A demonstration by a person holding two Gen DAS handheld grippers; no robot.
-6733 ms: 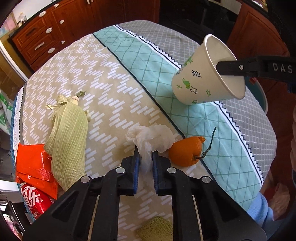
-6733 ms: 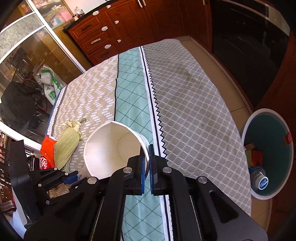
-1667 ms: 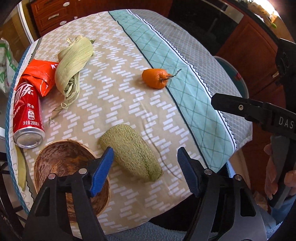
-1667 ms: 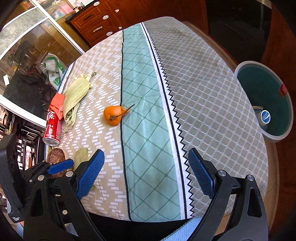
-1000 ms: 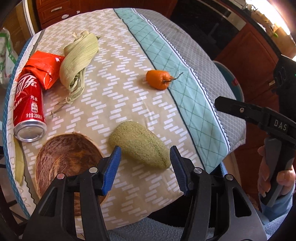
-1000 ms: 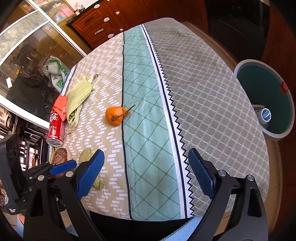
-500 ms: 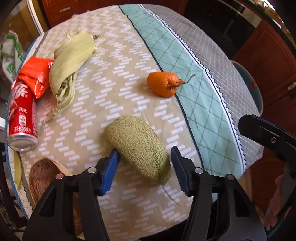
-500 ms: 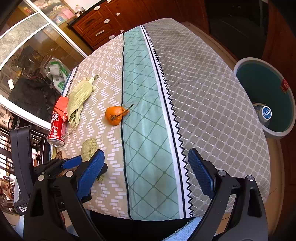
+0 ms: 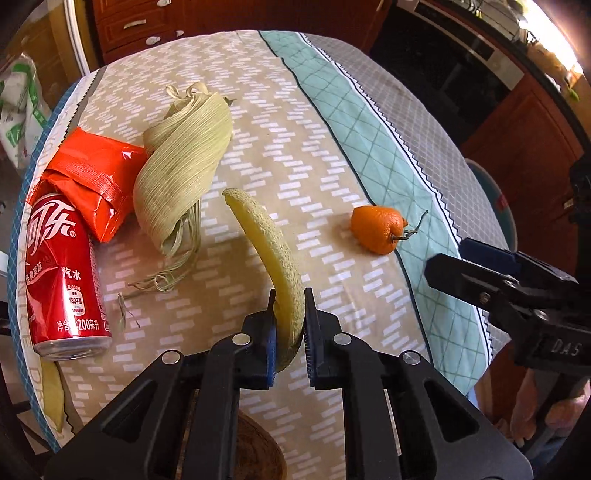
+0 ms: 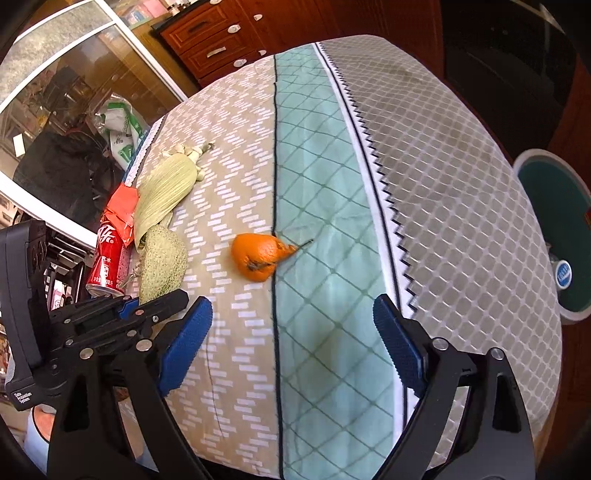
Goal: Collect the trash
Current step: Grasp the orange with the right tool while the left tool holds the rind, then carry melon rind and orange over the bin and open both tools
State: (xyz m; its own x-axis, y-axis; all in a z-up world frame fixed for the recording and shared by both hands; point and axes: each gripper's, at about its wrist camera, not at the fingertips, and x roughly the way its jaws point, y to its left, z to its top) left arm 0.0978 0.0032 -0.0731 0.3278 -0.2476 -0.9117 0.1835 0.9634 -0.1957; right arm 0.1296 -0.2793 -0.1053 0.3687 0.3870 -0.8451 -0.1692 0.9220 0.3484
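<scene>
My left gripper (image 9: 290, 334) is shut on a melon rind (image 9: 271, 254), a curved yellow-green slice held on edge above the tablecloth; it also shows in the right wrist view (image 10: 162, 262). An orange (image 9: 376, 229) with a stem lies to its right, also in the right wrist view (image 10: 258, 256). A corn husk (image 9: 184, 166), an orange-red wrapper (image 9: 92, 177) and a red cola can (image 9: 62, 273) lie to the left. My right gripper (image 10: 291, 347) is open and empty, above the table's near edge, short of the orange.
A round bin (image 10: 557, 229) with a teal liner stands on the floor right of the table, with a bottle cap visible inside. A brown wooden bowl (image 9: 258, 454) sits under my left gripper. Wooden cabinets (image 10: 221, 33) stand behind the table.
My left gripper has closed on the melon rind and lifted it on edge. My right gripper has stayed open and moved closer to the table, toward the orange.
</scene>
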